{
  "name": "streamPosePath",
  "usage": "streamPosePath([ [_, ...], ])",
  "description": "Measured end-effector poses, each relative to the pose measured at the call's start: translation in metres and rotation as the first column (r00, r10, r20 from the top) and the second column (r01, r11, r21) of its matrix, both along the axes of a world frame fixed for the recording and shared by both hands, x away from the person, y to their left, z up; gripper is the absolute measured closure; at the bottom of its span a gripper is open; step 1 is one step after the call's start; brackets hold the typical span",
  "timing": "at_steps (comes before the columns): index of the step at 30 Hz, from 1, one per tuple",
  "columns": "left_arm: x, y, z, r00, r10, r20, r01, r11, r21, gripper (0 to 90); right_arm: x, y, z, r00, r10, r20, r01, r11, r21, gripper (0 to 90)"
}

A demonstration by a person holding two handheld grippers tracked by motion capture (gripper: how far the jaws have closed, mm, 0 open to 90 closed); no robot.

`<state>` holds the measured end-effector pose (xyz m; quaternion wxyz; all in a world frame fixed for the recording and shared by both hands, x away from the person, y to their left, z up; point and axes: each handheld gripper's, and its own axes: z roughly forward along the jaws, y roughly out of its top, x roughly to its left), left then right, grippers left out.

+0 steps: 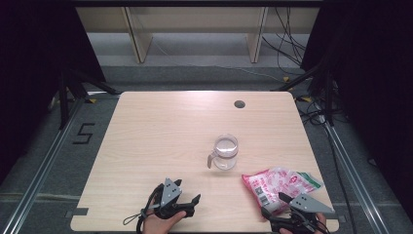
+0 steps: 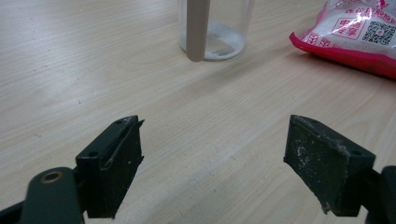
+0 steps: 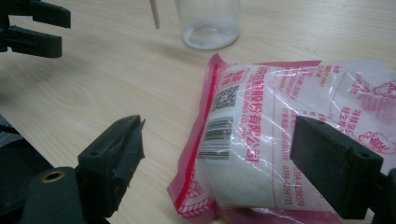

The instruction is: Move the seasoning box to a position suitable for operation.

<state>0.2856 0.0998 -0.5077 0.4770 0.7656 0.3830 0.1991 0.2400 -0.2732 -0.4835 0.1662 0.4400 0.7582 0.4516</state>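
Observation:
A clear glass jar [image 1: 225, 152] with a pale handle stands upright right of the table's middle; a thin layer of white grains covers its bottom [image 2: 219, 39] [image 3: 209, 28]. A red and white plastic bag of white grains [image 1: 280, 185] [image 3: 275, 135] [image 2: 355, 35] lies flat near the front right corner. My left gripper [image 1: 187, 202] [image 2: 212, 163] rests open at the front edge, pointing at the jar with bare table between its jaws. My right gripper [image 1: 280, 207] [image 3: 215, 168] is open, its jaws straddling the bag's near end.
The wooden table [image 1: 160, 131] has a round cable hole [image 1: 239, 104] near its far edge. Shelf legs [image 1: 139, 44] and loose cables [image 1: 287, 44] are on the floor beyond. Dark curtains flank both sides. The left gripper [image 3: 32, 28] appears far left in the right gripper view.

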Motion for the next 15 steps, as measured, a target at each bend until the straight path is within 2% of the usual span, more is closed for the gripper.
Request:
streamPosePath([
  [3, 0.0002, 0.0004, 0.0000, 1.0000, 0.009, 0.001, -0.009, 0.9999, 0.005, 17.3, 0.0000, 0.0001, 0.0002, 1.0000, 0.000, -0.003, 0.000, 1.000, -0.001, 17.9],
  [4, 0.0006, 0.0012, 0.0004, 1.0000, 0.005, 0.006, -0.006, 0.9998, 0.018, 17.2, 0.0003, 0.0009, -0.0004, 1.0000, -0.002, 0.003, 0.002, 1.000, 0.008, 17.9],
  [5, 0.0005, 0.0008, 0.0001, 0.9999, 0.011, 0.002, -0.011, 0.9999, 0.011, 17.1, 0.0003, 0.0009, -0.0004, 1.0000, -0.002, 0.003, 0.002, 1.000, 0.008, 17.9],
  [6, 0.0018, 0.0031, 0.0008, 0.9999, 0.012, 0.012, -0.012, 0.9994, 0.033, 17.0, 0.0012, -0.0001, -0.0007, 0.9999, 0.004, 0.013, -0.004, 1.000, -0.001, 17.7],
  [8, 0.0017, 0.0025, 0.0003, 0.9998, 0.020, 0.007, -0.021, 0.9996, 0.017, 17.0, 0.0000, 0.0013, -0.0004, 1.0000, -0.006, 0.000, 0.006, 1.000, 0.009, 17.5],
  [10, 0.0024, 0.0024, -0.0007, 0.9998, 0.022, -0.001, -0.022, 0.9997, 0.003, 17.0, 0.0014, 0.0000, -0.0008, 0.9999, 0.004, 0.014, -0.004, 1.000, 0.000, 17.3],
  [12, 0.0041, 0.0025, -0.0006, 0.9998, 0.018, 0.012, -0.018, 0.9998, 0.005, 17.4, 0.0003, 0.0011, -0.0007, 1.0000, -0.004, 0.005, 0.004, 1.000, 0.004, 16.8],
  [13, 0.0036, 0.0029, 0.0000, 0.9998, 0.021, 0.003, -0.021, 0.9996, 0.018, 17.5, 0.0004, 0.0012, -0.0006, 1.0000, -0.005, 0.004, 0.005, 1.000, 0.006, 16.8],
  [14, 0.0049, 0.0037, 0.0006, 0.9998, 0.008, 0.016, -0.009, 0.9992, 0.039, 17.6, 0.0012, 0.0007, -0.0012, 0.9999, -0.006, 0.015, 0.006, 1.000, -0.002, 16.8],
  [15, 0.0044, 0.0025, 0.0002, 0.9998, 0.020, 0.003, -0.020, 0.9995, 0.023, 17.5, 0.0012, 0.0005, -0.0012, 0.9999, -0.006, 0.014, 0.006, 1.000, -0.003, 16.7],
])
